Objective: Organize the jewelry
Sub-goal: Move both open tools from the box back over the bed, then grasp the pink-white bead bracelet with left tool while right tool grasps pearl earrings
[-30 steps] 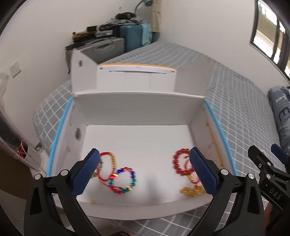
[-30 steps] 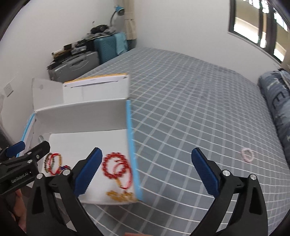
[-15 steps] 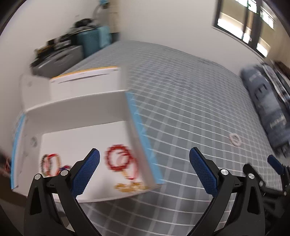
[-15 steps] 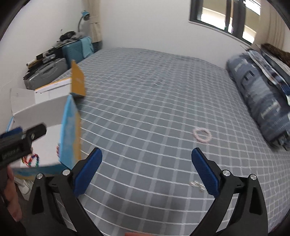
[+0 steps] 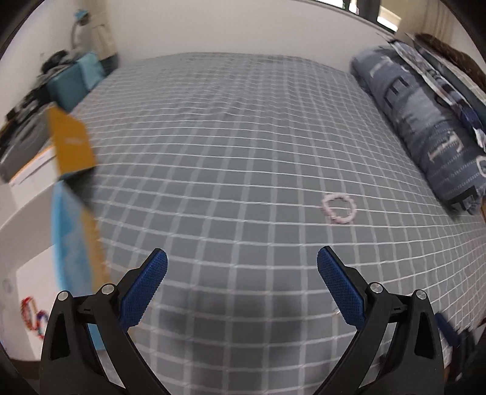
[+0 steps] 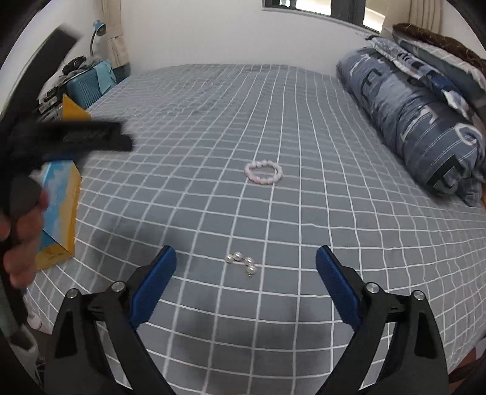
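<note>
Both claws were wide open and held nothing — the right claw (image 6: 246, 267) was closing a little over the small pearls (image 6: 242, 262) on the bed (image 6: 303, 106). The left claw (image 5: 242, 273) hung nearby, and the pink bracelet (image 6: 263, 173) lay farther off.

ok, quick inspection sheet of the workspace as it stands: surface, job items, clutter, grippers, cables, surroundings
Surface: grey checked bedspread, flat.
Job's things: pink bead bracelet and pearl piece loose on the bedspread; white box at left edge holds coloured bracelets.
Clutter: folded blue quilt along the right.
Grippers: right hand-held gripper closing, nothing touched, the pearl piece lying between its fingers; left hand-held gripper open, empty.
Cables: nothing seen.
Surroundings: suitcases by the wall, window above.
</note>
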`<control>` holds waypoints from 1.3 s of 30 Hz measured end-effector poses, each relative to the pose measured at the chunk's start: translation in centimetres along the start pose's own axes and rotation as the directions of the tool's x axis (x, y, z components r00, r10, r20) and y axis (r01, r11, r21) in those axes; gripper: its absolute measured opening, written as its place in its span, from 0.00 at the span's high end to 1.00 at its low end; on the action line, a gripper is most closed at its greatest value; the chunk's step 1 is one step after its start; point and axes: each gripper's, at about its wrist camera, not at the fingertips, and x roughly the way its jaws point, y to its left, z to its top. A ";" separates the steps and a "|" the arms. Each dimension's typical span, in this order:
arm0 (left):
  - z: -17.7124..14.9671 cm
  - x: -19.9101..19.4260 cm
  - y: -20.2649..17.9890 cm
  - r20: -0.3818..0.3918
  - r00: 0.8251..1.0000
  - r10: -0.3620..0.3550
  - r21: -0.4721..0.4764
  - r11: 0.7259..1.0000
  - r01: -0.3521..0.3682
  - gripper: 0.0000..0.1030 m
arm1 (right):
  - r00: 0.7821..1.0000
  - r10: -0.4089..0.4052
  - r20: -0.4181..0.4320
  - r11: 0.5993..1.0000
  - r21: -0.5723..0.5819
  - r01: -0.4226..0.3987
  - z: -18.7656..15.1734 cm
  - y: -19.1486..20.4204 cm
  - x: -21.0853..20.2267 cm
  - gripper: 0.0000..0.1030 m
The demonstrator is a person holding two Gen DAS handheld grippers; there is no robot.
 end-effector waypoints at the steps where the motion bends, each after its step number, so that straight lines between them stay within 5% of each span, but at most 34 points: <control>1: 0.5 0.9 -1.0 -0.009 1.000 -0.006 0.012 1.000 0.006 0.06 | 1.000 0.003 -0.010 1.000 0.004 -0.003 -0.2 -0.2 0.6 0.17; 12: 4.1 10.5 -7.7 -0.067 0.998 -0.016 0.096 0.995 0.022 0.06 | 0.996 0.050 -0.070 0.999 0.004 -0.050 -1.8 -2.5 6.5 0.26; 29: 3.6 20.8 -10.1 -0.147 0.989 -0.030 0.091 0.995 0.043 0.07 | 0.991 0.104 -0.080 0.989 -0.099 -0.112 -3.2 -1.7 10.7 0.40; 35: 3.3 21.4 -10.9 -0.144 0.989 0.011 0.109 0.994 0.005 0.24 | 0.990 0.114 -0.083 0.979 -0.159 -0.126 -3.3 -0.7 11.2 0.56; 39: 3.1 20.7 -11.1 -0.141 0.990 0.015 0.118 0.993 0.002 0.52 | 0.989 0.117 -0.092 0.975 -0.178 -0.132 -3.3 -0.4 11.3 0.74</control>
